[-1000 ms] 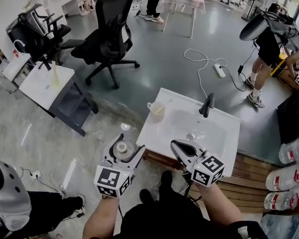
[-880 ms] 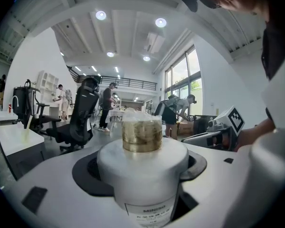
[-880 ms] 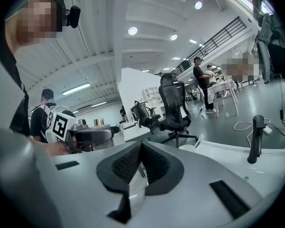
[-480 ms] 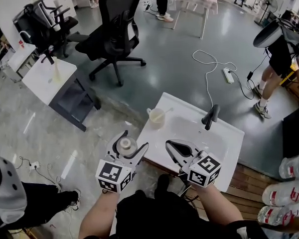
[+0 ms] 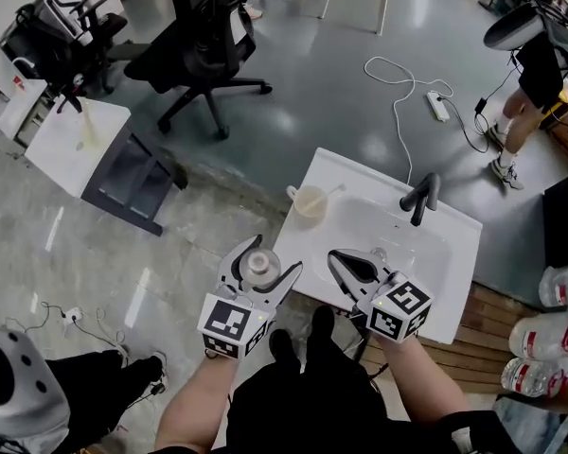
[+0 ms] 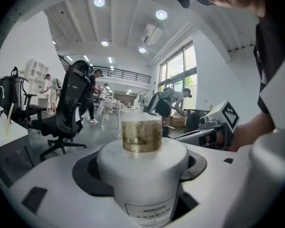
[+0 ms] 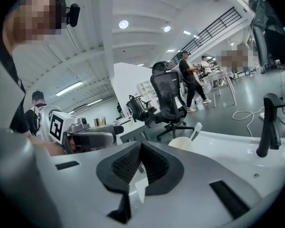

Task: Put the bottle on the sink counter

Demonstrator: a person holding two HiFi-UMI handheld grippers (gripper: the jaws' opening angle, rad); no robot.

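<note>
A white bottle (image 6: 142,175) with a gold neck and a clear cap stands upright between the jaws of my left gripper (image 6: 141,194), which is shut on its body. In the head view the bottle (image 5: 262,265) and left gripper (image 5: 260,274) hover just off the front-left corner of the white sink counter (image 5: 454,282). My right gripper (image 5: 346,268) is over the counter's front edge. Its jaws are shut with nothing between them, and in its own view the right gripper (image 7: 138,167) points toward the basin.
On the counter stand a black faucet (image 5: 421,198) and a cream cup (image 5: 310,201) holding a toothbrush. A black office chair (image 5: 204,50), a white side table (image 5: 71,145) and a cable with a power strip (image 5: 438,105) are on the floor beyond. Large water bottles (image 5: 544,334) lie at the right.
Both grippers have moved forward and slightly right, closer to the sink counter. The bottle stays held in the left gripper; the right gripper stays shut.
</note>
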